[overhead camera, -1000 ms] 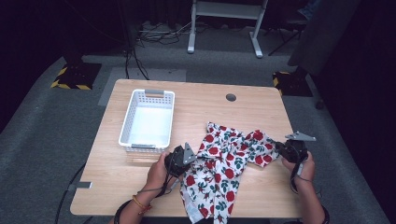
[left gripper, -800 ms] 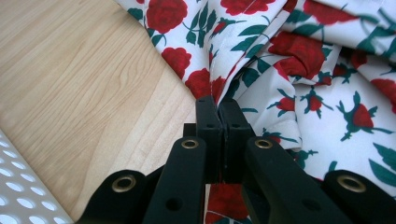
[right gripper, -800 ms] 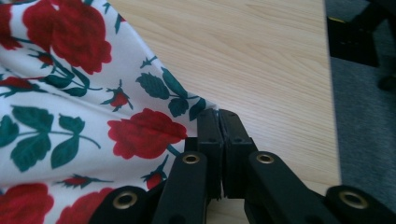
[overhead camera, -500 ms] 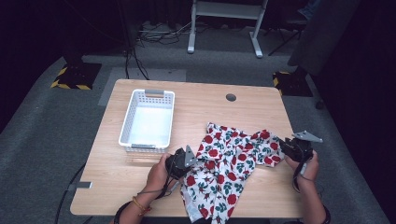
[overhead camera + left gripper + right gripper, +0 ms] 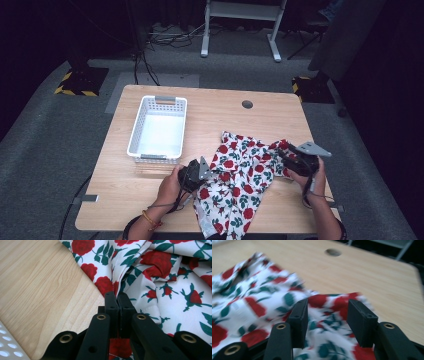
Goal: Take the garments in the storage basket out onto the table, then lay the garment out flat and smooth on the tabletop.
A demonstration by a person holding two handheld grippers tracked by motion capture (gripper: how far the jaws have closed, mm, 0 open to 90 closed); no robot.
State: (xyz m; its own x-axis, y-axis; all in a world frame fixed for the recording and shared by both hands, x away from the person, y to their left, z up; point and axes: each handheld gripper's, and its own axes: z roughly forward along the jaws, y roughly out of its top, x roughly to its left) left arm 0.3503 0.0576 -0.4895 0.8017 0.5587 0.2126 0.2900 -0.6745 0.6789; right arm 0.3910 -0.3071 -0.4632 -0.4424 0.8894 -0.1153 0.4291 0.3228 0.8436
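Observation:
A white cloth with red roses and green leaves (image 5: pixel 240 175) lies crumpled on the right half of the wooden table (image 5: pixel 135 200), its near corner at the front edge. My left gripper (image 5: pixel 206 173) is at the cloth's left edge. In the left gripper view its jaws are shut on a fold of that cloth (image 5: pixel 140 272), pinched at the tips (image 5: pixel 116 296). My right gripper (image 5: pixel 286 156) is at the cloth's right end. In the right gripper view its jaws stand open (image 5: pixel 326 315) over the cloth (image 5: pixel 249 302), with fabric lying between them.
A white perforated basket (image 5: pixel 133 135) stands empty on the left half of the table, just behind my left hand. A round cable hole (image 5: pixel 247 104) sits near the table's far edge. Bare wood lies behind the cloth. A metal frame (image 5: pixel 240 25) and cables are on the floor beyond.
My right gripper drifted slightly right, then came back left toward the cloth's right end. The cloth's right side spread out a little. The left gripper stayed put.

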